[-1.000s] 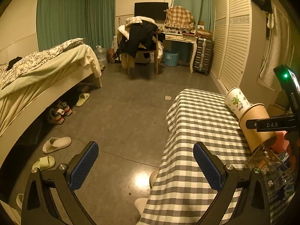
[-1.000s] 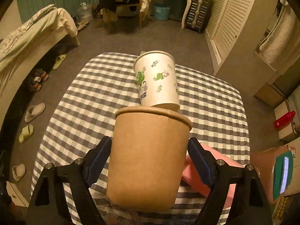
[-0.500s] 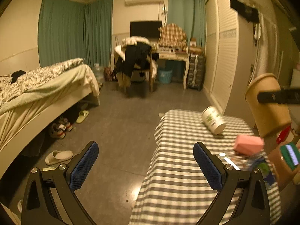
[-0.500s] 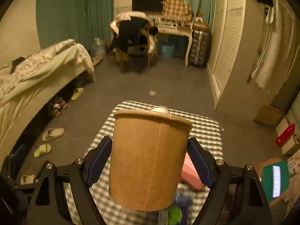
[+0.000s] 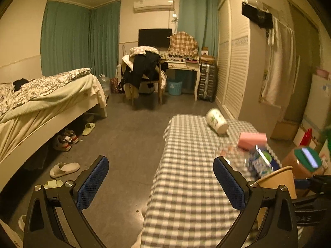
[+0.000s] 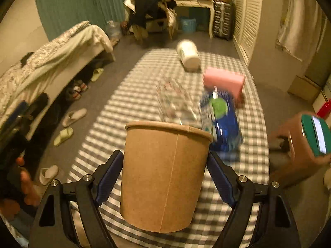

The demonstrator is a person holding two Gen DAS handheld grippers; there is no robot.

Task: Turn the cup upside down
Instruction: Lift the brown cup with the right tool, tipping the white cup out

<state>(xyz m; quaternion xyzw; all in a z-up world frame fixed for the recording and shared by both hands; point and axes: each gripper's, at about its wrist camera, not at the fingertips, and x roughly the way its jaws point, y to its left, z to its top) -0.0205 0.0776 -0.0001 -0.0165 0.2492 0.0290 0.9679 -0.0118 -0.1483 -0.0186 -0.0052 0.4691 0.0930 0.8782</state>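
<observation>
- Brown paper cup [image 6: 165,175] clamped in right tool [image 6: 165,177], rim away from camera, above checkered bench [image 6: 128,103]
- left tool [image 5: 160,183] wide, holding nothing
- white cup [image 6: 188,54] lying sideways on bench

Our two grippers, one gripping, one idle.

Our right gripper [image 6: 165,177] has its jaws closed on the brown paper cup [image 6: 164,175], both pads against its sides; our left gripper [image 5: 158,181] holds its jaws spread wide with nothing between them.

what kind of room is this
Most likely a lived-in bedroom: a bed with rumpled covers, a louvered wardrobe, and a desk with a clothes-piled chair. The right gripper holds a brown cup.
</observation>
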